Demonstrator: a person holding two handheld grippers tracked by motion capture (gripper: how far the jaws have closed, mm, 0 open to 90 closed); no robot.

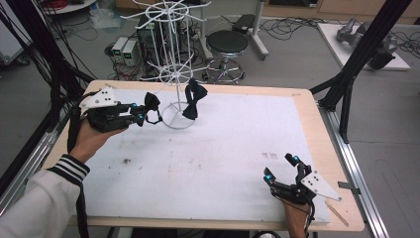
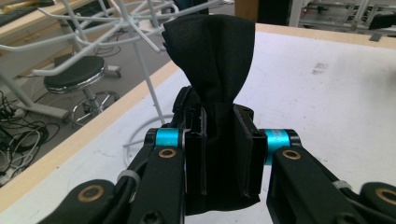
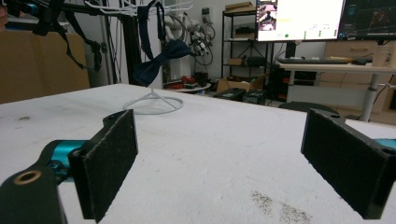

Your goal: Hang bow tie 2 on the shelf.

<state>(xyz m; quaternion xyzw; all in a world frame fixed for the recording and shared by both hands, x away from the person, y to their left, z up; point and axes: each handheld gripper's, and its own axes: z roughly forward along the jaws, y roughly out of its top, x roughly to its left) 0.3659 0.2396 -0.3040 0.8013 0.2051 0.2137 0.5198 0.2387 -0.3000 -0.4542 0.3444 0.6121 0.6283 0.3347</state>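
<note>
L gripper (image 1: 140, 118) is clamped on a black bow tie (image 1: 151, 103), pads pinching its middle w/ one wing fanning out past the tips; its strap loop hangs below. It's held above the surface (image 1: 213, 163), just left of the white wire rack (image 1: 173, 59). A 2nd bow tie (image 1: 193, 99) hangs from a rack arm, right of the rack's pole. R gripper (image 1: 281, 167) sits low on the surface, well apart from the rack toward the near right corner, jaws spread wide w/ nothing between.
</note>
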